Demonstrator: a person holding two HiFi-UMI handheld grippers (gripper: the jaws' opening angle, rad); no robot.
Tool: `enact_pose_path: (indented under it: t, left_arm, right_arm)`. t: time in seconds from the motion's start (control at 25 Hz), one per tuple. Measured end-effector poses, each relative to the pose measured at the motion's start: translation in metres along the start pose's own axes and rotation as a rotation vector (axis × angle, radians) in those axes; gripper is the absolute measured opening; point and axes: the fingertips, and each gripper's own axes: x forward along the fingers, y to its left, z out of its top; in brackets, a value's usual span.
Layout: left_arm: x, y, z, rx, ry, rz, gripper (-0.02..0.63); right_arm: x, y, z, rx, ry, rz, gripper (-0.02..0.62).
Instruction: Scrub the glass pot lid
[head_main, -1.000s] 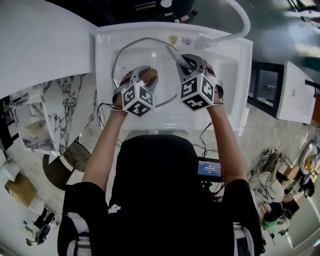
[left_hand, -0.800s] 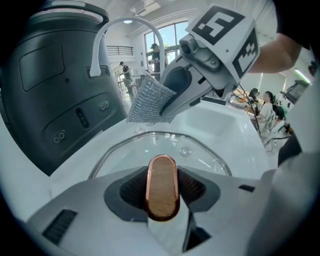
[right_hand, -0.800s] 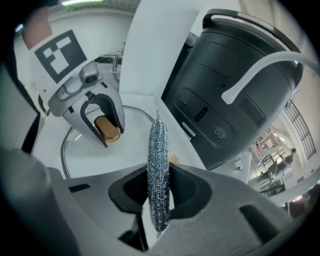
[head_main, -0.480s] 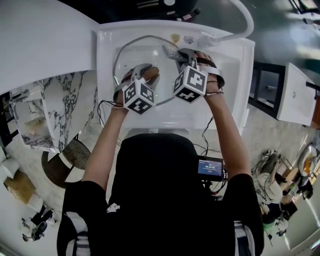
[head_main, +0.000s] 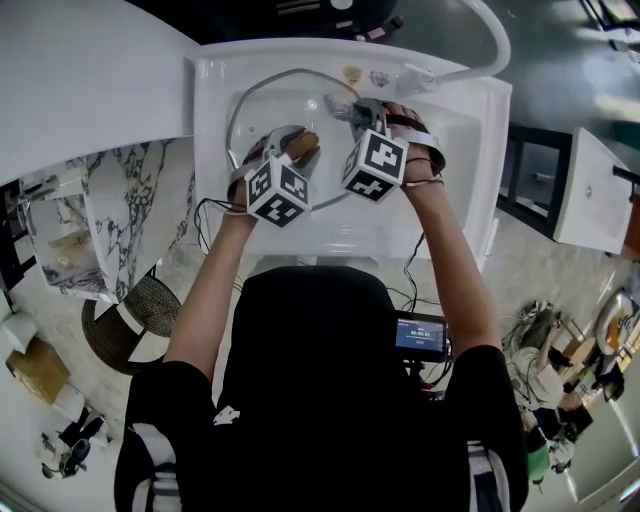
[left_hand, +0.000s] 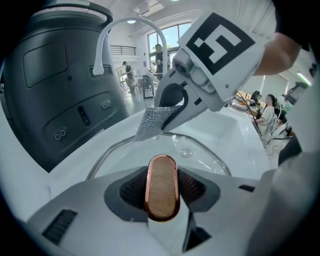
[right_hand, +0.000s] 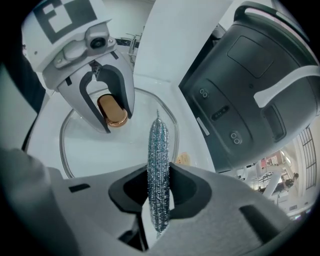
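The glass pot lid (head_main: 240, 105) lies in the white sink (head_main: 465, 150), its metal rim curving round both grippers. My left gripper (head_main: 288, 148) is shut on the lid's copper-coloured knob (left_hand: 161, 182), which stands upright between the jaws. The knob (right_hand: 112, 113) also shows in the right gripper view, with the left gripper (right_hand: 107, 111) clamped round it. My right gripper (head_main: 352, 108) is shut on a silvery steel-mesh scrubber (right_hand: 158, 165), which hangs over the far part of the lid (right_hand: 75, 150). In the left gripper view the scrubber (left_hand: 150, 125) hangs from the right gripper (left_hand: 172, 114) just above the glass (left_hand: 200, 150).
A white arched faucet (head_main: 492, 45) rises at the sink's back right. A dark appliance (left_hand: 60, 95) stands behind the sink. A white counter (head_main: 80, 80) and a marbled surface (head_main: 130, 220) lie to the left. A small round yellowish fitting (right_hand: 182, 159) sits on the sink's wall.
My right gripper has carried the scrubber leftwards and further back over the lid. The left gripper has kept its hold on the knob and barely moved.
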Motion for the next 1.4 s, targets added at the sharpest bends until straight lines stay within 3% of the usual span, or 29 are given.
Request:
enact_pose_path:
  t: [0.72,1.4]
  left_arm:
    - [0.0,-0.001,0.0,0.01,-0.004,-0.005,0.167]
    - [0.0,-0.001,0.0,0.022,0.003,-0.008,0.167]
  right_arm:
    - [-0.005,0.023,-0.002,-0.053,0.009,0.046,0.069]
    - [-0.031,0.076,-0.014,-0.026,0.03,0.155,0.071]
